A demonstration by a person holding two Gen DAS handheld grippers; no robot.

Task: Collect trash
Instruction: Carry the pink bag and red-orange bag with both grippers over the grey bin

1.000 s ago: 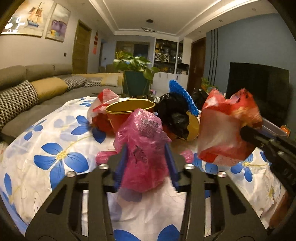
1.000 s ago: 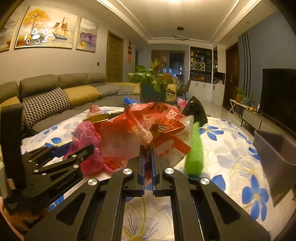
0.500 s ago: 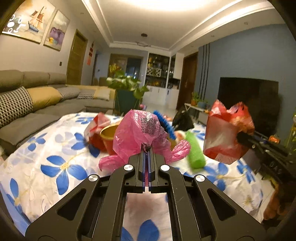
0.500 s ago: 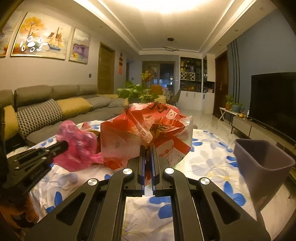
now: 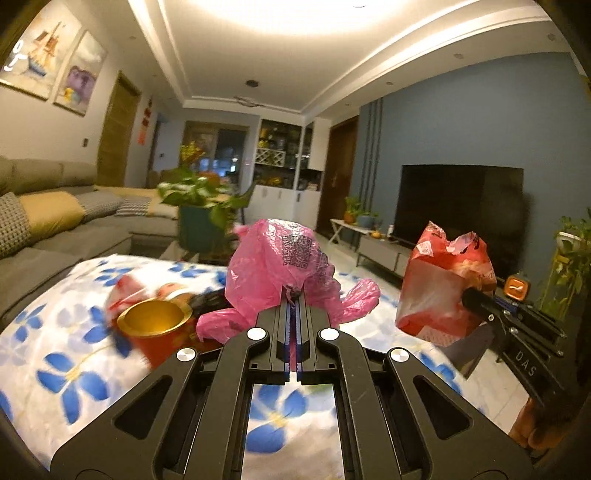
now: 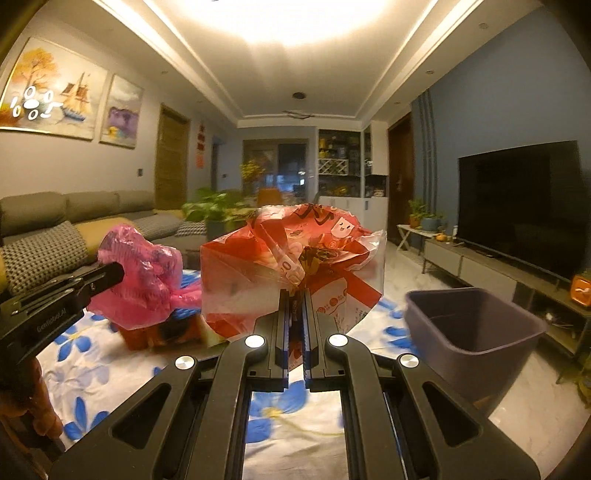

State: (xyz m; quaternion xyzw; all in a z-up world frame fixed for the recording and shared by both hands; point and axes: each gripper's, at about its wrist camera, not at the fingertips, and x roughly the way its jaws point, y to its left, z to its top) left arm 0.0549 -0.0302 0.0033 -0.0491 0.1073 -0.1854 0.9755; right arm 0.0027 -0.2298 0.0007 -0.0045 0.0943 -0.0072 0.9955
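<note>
Pink bag (image 5: 284, 266) hiding black object, red bag (image 6: 295, 266) masking table clutter

— What's along the left wall?
— A grey sofa (image 6: 74, 218) beneath framed paintings (image 6: 51, 96), a wooden door (image 6: 171, 155) further on
— And opposite?
— A dark television (image 6: 517, 199) against the blue wall (image 5: 461, 122), warm ceiling light (image 6: 288, 18) overhead

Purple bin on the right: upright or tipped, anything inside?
Upright: the purple bin has its open mouth facing up. The visible inner walls look bare; its bottom cannot be seen.
</note>
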